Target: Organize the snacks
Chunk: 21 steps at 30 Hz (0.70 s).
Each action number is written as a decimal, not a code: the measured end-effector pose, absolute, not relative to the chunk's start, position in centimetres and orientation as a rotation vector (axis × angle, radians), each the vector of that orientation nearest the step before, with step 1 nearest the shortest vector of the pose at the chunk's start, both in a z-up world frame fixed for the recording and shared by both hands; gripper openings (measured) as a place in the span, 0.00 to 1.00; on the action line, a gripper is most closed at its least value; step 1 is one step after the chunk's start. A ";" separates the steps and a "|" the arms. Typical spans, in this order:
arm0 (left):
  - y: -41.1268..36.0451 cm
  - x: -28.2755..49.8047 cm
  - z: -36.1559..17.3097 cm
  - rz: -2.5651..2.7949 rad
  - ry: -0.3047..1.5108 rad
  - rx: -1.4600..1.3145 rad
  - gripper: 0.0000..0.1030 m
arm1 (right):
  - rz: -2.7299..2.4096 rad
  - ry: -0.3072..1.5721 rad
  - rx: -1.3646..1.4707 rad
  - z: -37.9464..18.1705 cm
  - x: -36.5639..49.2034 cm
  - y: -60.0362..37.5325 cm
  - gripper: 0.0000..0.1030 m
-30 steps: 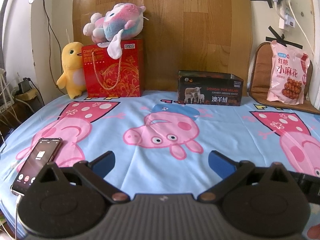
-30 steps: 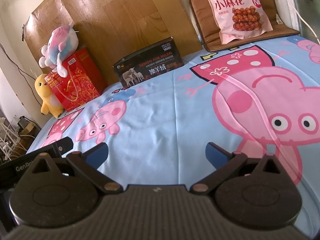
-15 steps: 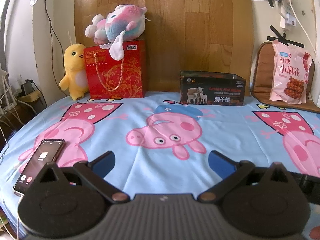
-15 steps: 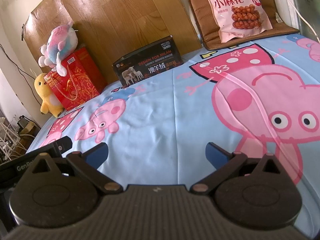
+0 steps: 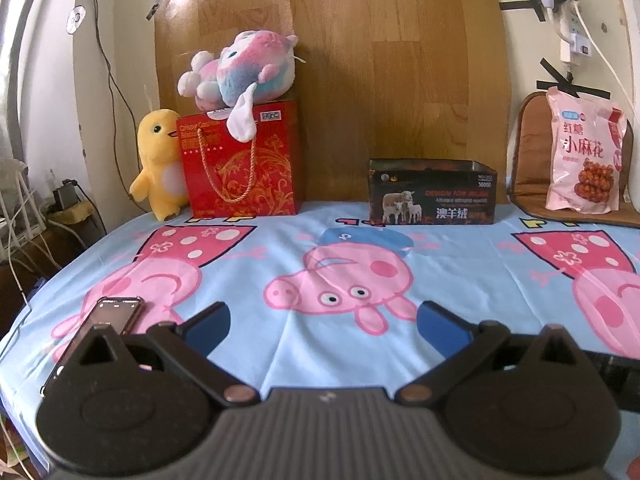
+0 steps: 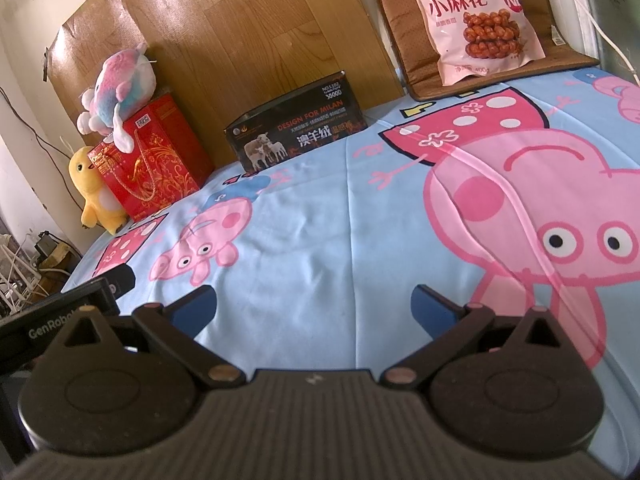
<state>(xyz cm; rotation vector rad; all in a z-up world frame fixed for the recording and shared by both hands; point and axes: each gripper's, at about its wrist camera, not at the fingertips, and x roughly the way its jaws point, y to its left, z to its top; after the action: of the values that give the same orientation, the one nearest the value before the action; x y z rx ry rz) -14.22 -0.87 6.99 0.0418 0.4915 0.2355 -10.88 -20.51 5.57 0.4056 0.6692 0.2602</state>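
Left wrist view: left tongs (image 5: 322, 320) released, empty | right tongs (image 6: 314, 306) released, empty | step: approach, likely | pink snack bag (image 6: 476, 16) leans on brown cushion (image 6: 560, 54), right of black tin (image 6: 296, 132) | next: reach bag, pinch it.

- phone (image 5: 105, 322) is half hidden behind the left claw's housing
- snack bag (image 6: 476, 12) top is cut off by the frame edge
- yellow duck plush (image 6: 94, 196) is partly tucked behind the red gift bag (image 6: 150, 160)

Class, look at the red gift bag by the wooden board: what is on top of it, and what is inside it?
A pink-and-blue plush toy lies on top of the red gift bag, one limb drooping over its front. The bag's inside cannot be seen; the toy covers its opening.
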 end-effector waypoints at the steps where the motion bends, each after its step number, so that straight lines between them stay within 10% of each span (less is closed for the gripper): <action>1: -0.9 -14.3 7.0 0.240 0.488 0.041 1.00 | 0.260 0.669 0.406 5.6 -10.9 -20.5 1.00; 21: -0.9 -14.6 7.5 0.190 0.466 0.030 1.00 | 0.252 0.637 0.359 6.0 -11.2 -20.3 1.00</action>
<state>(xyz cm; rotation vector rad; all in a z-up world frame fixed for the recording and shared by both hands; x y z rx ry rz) -14.61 -0.93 7.47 0.0301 0.4661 0.1898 -11.18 -20.28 6.02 0.3591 0.6365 0.2520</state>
